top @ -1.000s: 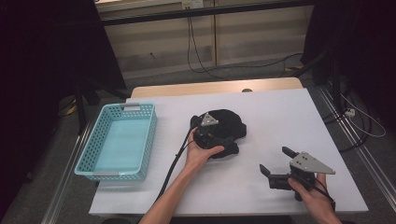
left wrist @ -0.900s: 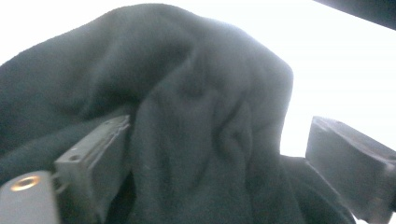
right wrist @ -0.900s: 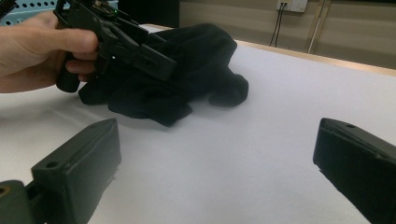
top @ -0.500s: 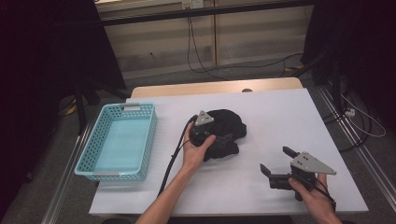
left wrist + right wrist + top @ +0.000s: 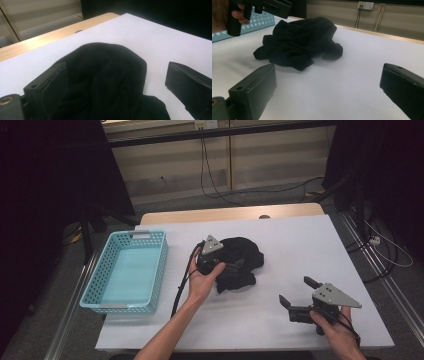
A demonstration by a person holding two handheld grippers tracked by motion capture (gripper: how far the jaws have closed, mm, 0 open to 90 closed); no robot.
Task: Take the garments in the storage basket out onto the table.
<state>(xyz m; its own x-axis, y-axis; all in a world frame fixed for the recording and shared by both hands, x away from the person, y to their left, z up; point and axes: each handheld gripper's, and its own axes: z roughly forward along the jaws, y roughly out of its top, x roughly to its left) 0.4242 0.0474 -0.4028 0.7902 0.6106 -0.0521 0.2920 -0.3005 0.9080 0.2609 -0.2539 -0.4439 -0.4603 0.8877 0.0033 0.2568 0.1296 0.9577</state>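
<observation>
A crumpled black cloth (image 5: pixel 242 262) lies near the middle of the white table (image 5: pixel 300 240). My left gripper (image 5: pixel 223 266) hovers over the cloth's left part, held by a hand from the near side. In the left gripper view, the left gripper (image 5: pixel 116 67) has its jaws wide apart; they have just been opening, and the cloth (image 5: pixel 107 77) bulges up between them ungripped. The right gripper view shows the cloth (image 5: pixel 299 42) resting on the table with the left gripper (image 5: pixel 274 6) lifted clear above it. My right gripper (image 5: pixel 295 291) rests open at the near right with nothing between its jaws.
A light blue plastic basket (image 5: pixel 100 290) stands at the table's left edge, its inside bare. A black cable (image 5: pixel 182 280) trails from the left gripper toward the near edge. Bare white tabletop lies between the cloth and the right gripper (image 5: pixel 327 82).
My left gripper has risen and drawn slightly left, off the cloth, which stays on the table. The right gripper has not moved.
</observation>
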